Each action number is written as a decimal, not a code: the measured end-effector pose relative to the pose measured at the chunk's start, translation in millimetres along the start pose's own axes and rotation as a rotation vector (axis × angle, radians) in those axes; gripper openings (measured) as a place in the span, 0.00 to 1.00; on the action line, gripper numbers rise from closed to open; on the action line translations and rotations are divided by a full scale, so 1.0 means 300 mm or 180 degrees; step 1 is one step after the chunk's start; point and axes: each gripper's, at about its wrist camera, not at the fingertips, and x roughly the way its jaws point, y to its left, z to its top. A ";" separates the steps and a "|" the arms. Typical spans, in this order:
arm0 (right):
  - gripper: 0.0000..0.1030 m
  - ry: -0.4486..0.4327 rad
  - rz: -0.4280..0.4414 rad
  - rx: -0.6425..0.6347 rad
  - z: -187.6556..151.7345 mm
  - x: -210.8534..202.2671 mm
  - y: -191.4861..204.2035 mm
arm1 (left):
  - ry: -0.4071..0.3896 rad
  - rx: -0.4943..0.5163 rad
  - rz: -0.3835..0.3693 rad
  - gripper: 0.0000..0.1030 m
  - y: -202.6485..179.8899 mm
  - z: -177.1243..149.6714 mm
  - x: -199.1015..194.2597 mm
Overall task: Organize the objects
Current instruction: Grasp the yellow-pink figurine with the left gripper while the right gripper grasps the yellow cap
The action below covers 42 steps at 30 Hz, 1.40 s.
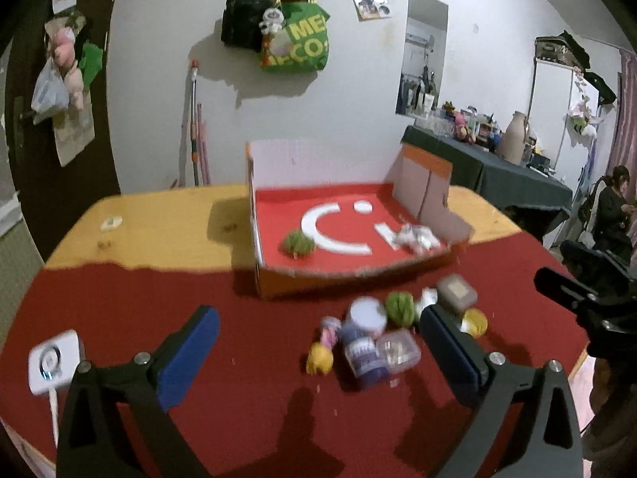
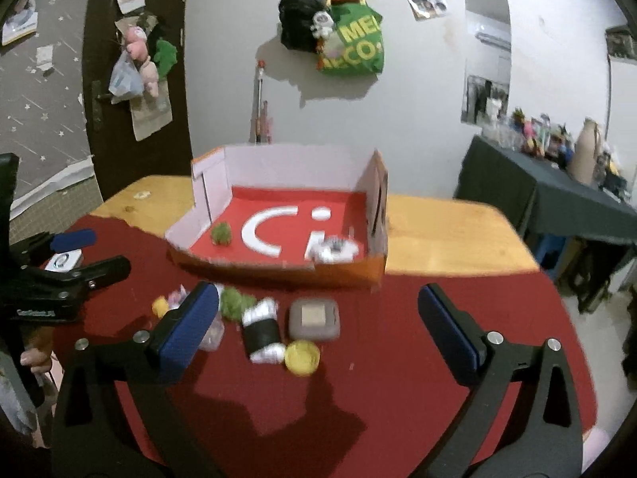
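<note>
An open cardboard box (image 1: 278, 279) (image 2: 278, 271) with a red floor stands mid-table. It holds a green pompom (image 1: 298, 243) (image 2: 221, 233) and a white crumpled item (image 1: 414, 238) (image 2: 333, 250). In front of it lies a pile: a second green pompom (image 1: 400, 307) (image 2: 235, 303), a grey square case (image 1: 457, 290) (image 2: 314, 318), a yellow lid (image 1: 474, 322) (image 2: 302, 357), a dark jar (image 1: 364, 354), a black-and-white roll (image 2: 262, 330) and a clear box (image 1: 398, 350). My left gripper (image 1: 318, 342) is open above the pile. My right gripper (image 2: 318, 318) is open above it too.
A red cloth (image 1: 199, 358) covers the near part of the wooden table (image 1: 159, 219). A white socket device (image 1: 53, 362) lies at the left. The other gripper shows at the right edge (image 1: 589, 290) and at the left edge (image 2: 59, 279). A dark side table (image 2: 557, 199) stands right.
</note>
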 end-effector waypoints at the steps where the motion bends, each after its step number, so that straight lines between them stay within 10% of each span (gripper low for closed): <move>1: 0.99 0.0043 0.0005 0.0038 -0.023 0.011 -0.003 | 0.0039 -0.0008 0.0010 1.00 -0.002 -0.023 0.006; 36: 0.99 0.0955 -0.0165 -0.0163 -0.165 0.240 -0.026 | 0.0887 0.0133 0.0005 0.92 0.098 -0.108 0.215; 42: 0.81 0.1040 -0.0030 -0.0173 -0.160 0.278 -0.028 | 0.0997 0.0277 -0.0024 0.81 0.087 -0.091 0.264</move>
